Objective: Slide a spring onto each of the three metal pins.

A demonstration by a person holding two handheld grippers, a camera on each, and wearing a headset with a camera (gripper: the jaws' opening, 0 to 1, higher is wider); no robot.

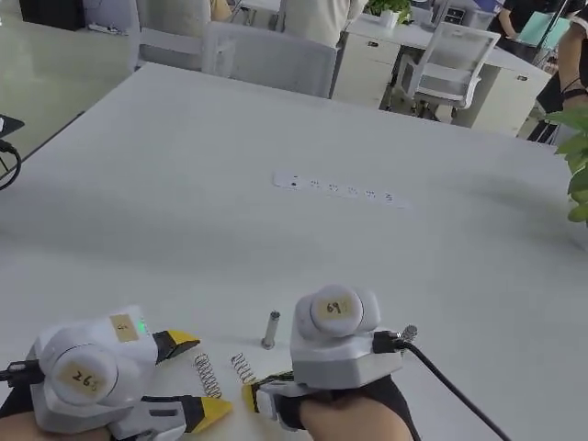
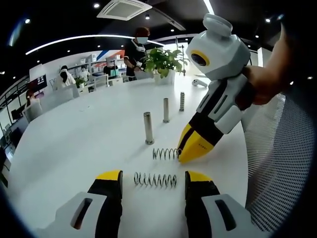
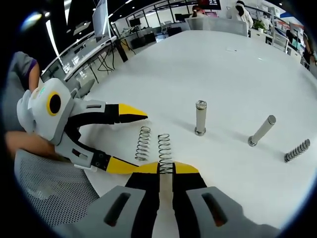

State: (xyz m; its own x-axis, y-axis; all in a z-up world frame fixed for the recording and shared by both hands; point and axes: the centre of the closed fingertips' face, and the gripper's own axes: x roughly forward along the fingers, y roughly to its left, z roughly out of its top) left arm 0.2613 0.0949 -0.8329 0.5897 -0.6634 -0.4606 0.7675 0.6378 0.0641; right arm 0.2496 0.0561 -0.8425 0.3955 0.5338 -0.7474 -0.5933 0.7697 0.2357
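Two loose springs lie side by side on the white table (image 1: pixel 276 239). My left gripper (image 2: pixel 154 177) is open, and one spring (image 2: pixel 155 179) lies flat between its yellow tips without touching them. My right gripper (image 3: pixel 166 168) is shut on the near end of the other spring (image 3: pixel 164 148), which still rests on the table. Just beyond stands a bare upright metal pin (image 3: pixel 200 118), then a second bare pin (image 3: pixel 261 130), then a third pin with a spring on it (image 3: pixel 297 150). In the head view the nearest pin (image 1: pixel 271 329) stands just ahead of both grippers.
A flush socket strip (image 1: pixel 335 190) sits mid-table, far beyond the pins. Office chairs (image 1: pixel 450 64) and desks stand past the far edge, and plant leaves (image 1: pixel 577 156) reach in at the right. A black cable (image 1: pixel 450 386) trails from my right gripper.
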